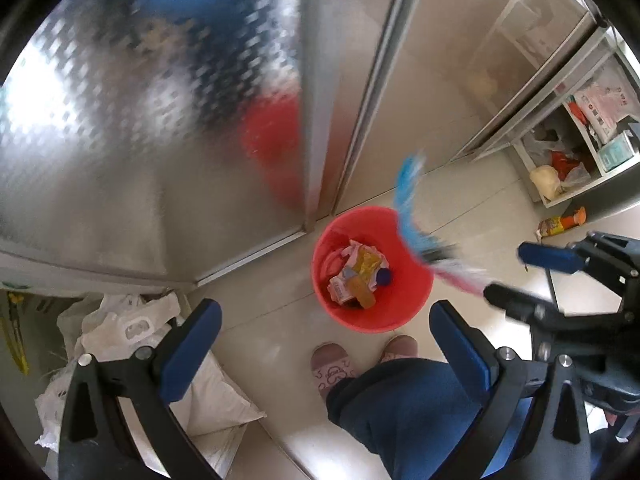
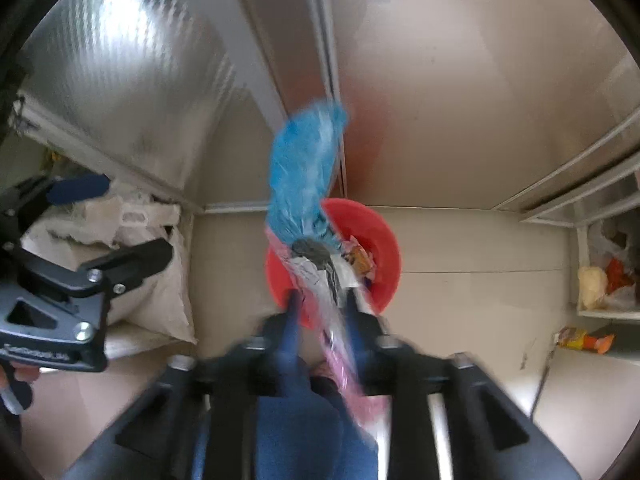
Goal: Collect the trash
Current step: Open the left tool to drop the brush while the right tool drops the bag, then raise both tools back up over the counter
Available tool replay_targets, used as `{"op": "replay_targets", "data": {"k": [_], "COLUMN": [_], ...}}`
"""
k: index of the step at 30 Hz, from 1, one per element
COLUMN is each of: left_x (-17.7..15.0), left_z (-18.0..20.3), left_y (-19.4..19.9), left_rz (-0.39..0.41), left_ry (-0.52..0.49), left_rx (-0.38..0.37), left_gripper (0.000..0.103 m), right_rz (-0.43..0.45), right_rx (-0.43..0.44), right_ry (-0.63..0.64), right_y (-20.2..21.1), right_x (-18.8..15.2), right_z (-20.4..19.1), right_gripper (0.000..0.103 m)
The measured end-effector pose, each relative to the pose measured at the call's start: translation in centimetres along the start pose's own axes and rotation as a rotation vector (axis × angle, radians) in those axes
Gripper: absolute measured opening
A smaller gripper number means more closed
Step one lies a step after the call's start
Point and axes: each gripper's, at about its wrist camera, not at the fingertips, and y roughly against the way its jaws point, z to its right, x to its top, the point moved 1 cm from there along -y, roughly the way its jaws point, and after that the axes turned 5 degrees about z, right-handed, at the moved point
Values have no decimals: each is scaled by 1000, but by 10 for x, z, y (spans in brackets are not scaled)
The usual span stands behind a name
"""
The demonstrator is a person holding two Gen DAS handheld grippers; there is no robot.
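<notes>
A red bucket stands on the tiled floor and holds crumpled wrappers and a blue cap. A long blue and pink plastic wrapper hangs over the bucket's right rim, blurred. Its pink end runs between the fingers of my right gripper. In the right wrist view the wrapper passes through the right gripper, whose jaws stand apart around it, above the bucket. My left gripper is wide open and empty, over the floor near the bucket; it also shows as the left gripper at the left edge.
An orange snack packet lies on the floor by a low white shelf stuffed with bags. White sacks are piled at the left against a frosted glass door. The person's slippers stand just before the bucket.
</notes>
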Motion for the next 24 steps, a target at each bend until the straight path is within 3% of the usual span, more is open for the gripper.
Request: {"op": "replay_targets", "data": {"k": [1, 2, 7, 13, 24], "left_x": [-1, -3, 0, 20, 59], "left_z": [-2, -6, -5, 5, 4], "left_y": [3, 9, 43, 118, 248], "left_rz": [0, 1, 2, 26, 140], "left_ry": [6, 9, 5, -9, 11], "left_rx": [1, 4, 5, 8, 48], "left_gripper": [103, 103, 103, 103, 103], "right_rz": [0, 5, 10, 48, 180], "right_rx": [-1, -5, -18, -26, -29], "right_ry": [2, 6, -6, -13, 10], "right_y": [3, 7, 37, 108, 231], "right_x": [0, -1, -2, 10, 52], "right_z": [-2, -2, -3, -8, -26], "right_gripper": [59, 61, 64, 67, 73]}}
